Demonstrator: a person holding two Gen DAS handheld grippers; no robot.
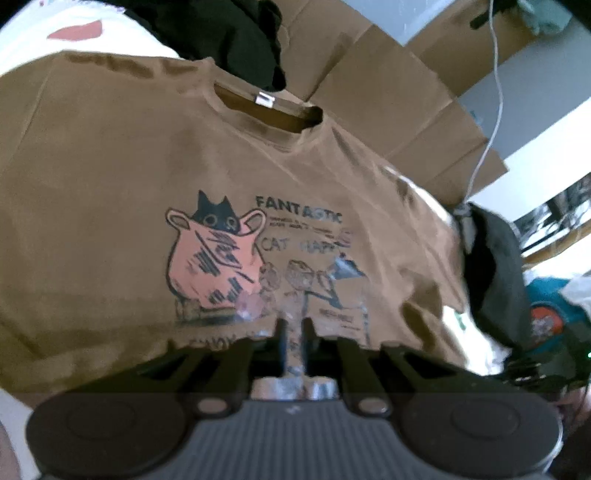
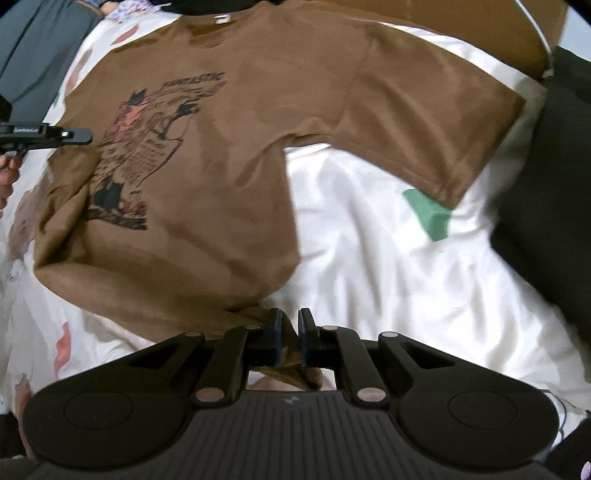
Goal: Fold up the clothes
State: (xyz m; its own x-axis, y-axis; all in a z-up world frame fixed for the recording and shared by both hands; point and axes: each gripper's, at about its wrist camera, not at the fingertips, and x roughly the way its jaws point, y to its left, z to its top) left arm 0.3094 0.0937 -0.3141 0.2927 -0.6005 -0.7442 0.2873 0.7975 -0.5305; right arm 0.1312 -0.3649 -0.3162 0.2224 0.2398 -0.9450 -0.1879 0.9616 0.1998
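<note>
brown T-shirt (image 2: 221, 155) flat on bed sheet (image 2: 369, 240) | right gripper (image 2: 290, 332) pinches its hem | left gripper (image 1: 292, 328) slightly parted, empty above the print

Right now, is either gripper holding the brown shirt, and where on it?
The right gripper pinches the brown T-shirt at its bottom hem corner. The left gripper has its jaws slightly apart over the print, gripping nothing.

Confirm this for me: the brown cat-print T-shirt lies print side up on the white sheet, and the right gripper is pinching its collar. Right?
Not quite. The right gripper is pinching the bottom hem of the brown T-shirt, not the collar, which lies at the far end in the right wrist view. The rest holds: the shirt lies print side up on the white sheet.
</note>
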